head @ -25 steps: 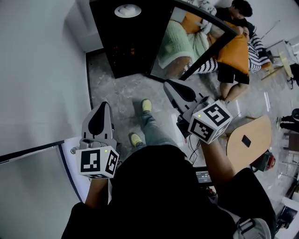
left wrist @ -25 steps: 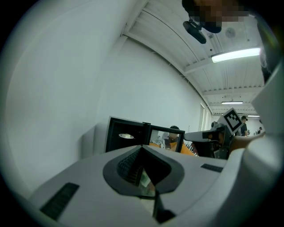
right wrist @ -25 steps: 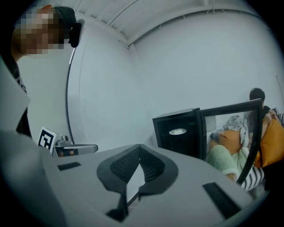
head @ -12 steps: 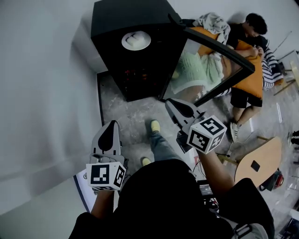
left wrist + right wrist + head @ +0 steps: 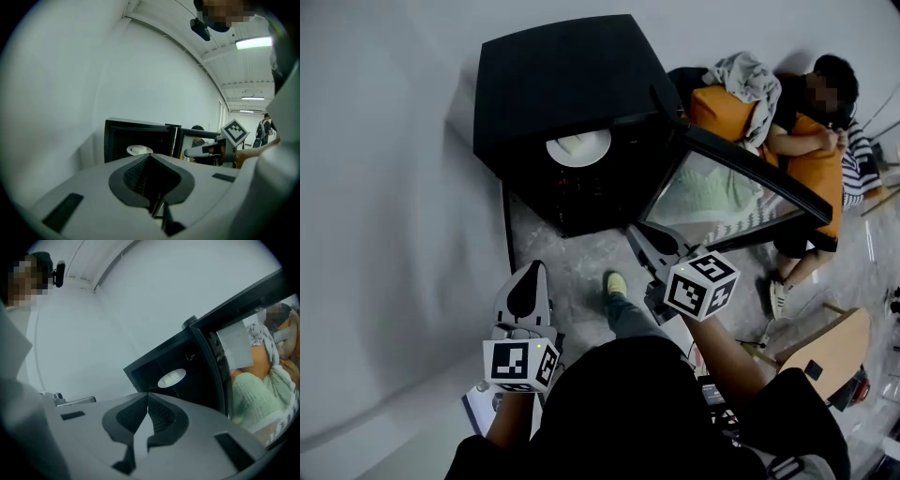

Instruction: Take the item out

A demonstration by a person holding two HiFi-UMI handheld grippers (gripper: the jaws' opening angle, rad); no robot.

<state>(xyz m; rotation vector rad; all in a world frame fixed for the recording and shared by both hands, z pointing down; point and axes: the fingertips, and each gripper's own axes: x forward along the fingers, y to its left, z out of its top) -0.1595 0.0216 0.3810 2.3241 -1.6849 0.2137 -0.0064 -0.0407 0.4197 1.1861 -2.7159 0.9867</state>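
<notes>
Now: left tongs [image 5: 149, 155] are together, tips meeting, nothing between them. Right tongs [image 5: 147, 394] are likewise pressed together and empty. Both are held out in front of the holder's body, pointing toward the box [image 5: 562, 75]. The left pair sits low and to the left, well apart from the box. The right pair sits higher, with its tip near the bottom edge of the open door [image 5: 741, 183]. Each carries its marker cube at the rear.

The box is black and stands on the grey floor [image 5: 567, 258] against the white wall [image 5: 384, 187], its front open. Inside, in the dark cavity, is a white plate [image 5: 578, 146] with the item [image 5: 572, 142] on it. The item is a pale lump lying flat; its kind cannot be made out. Neither pair of tongs touches the plate or the item, and both are well short of the opening.

The glass door is swung out to the right. One yellow-green shoe [image 5: 616, 284] of the holder shows on the floor between the two pairs of tongs.

Beyond the door, a person [image 5: 816, 122] lies among orange cushions [image 5: 722, 112].
</notes>
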